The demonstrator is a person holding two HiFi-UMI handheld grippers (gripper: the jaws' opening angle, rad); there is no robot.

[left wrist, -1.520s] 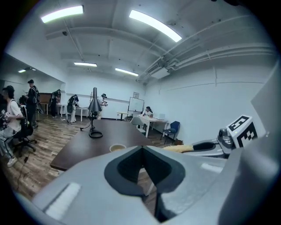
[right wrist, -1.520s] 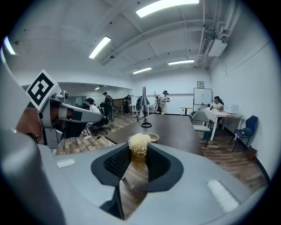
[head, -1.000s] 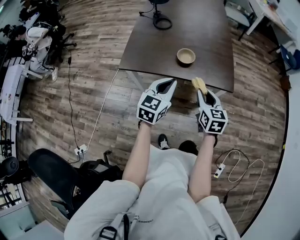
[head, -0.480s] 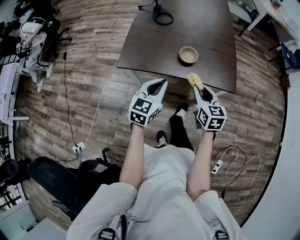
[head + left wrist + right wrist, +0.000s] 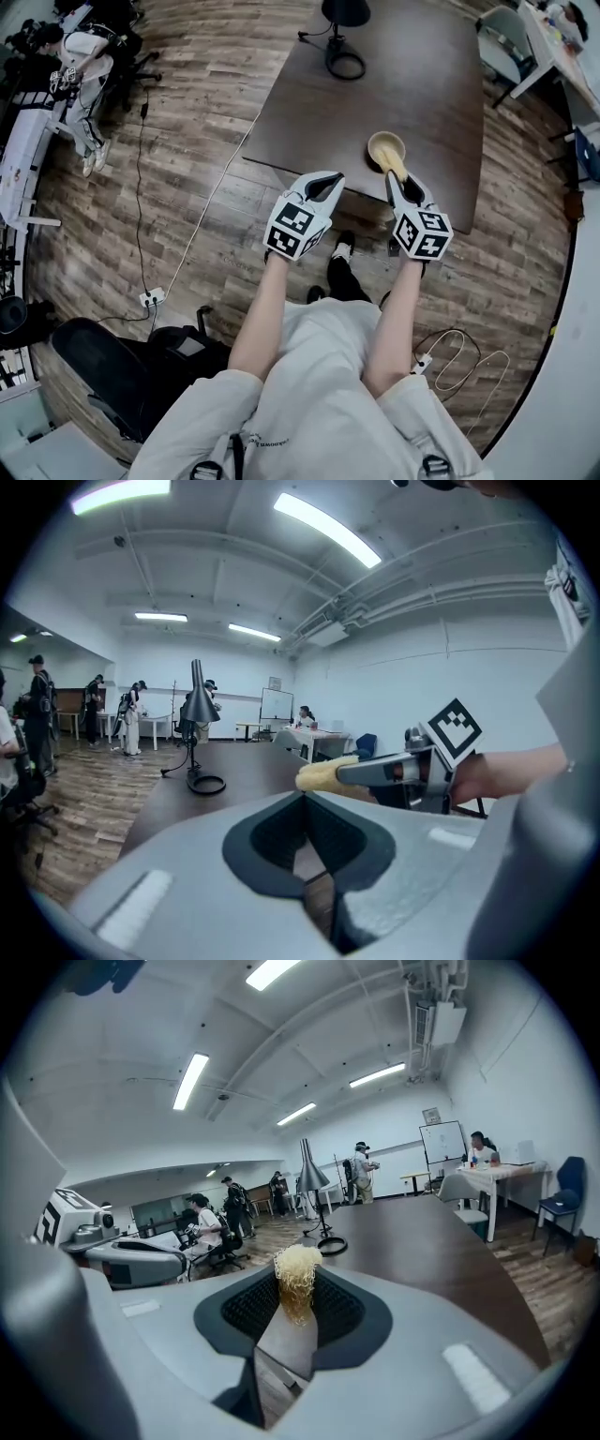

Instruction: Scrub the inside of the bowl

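Just ahead of right gripper (image 5: 397, 183), fingers clamped on scrubber (image 5: 394, 161): bowl (image 5: 377, 141); left gripper (image 5: 333, 180) fingers together.

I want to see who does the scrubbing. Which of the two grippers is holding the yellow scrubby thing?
The right gripper: its jaws pinch the yellow scrubber. The left gripper has its jaws together with nothing between them.

No word, brand or number could be read anywhere. A small line of print (image 5: 269, 439) on the person's shirt (image 5: 319, 375), at 6 o'clock in the head view, was too fine to make out. The cubes on the left gripper (image 5: 329, 179) and right gripper (image 5: 392, 178) bore only black-and-white square patterns, and the framed sign (image 5: 431, 1116) on the wall at 2 o'clock in the right gripper view was too small to read.
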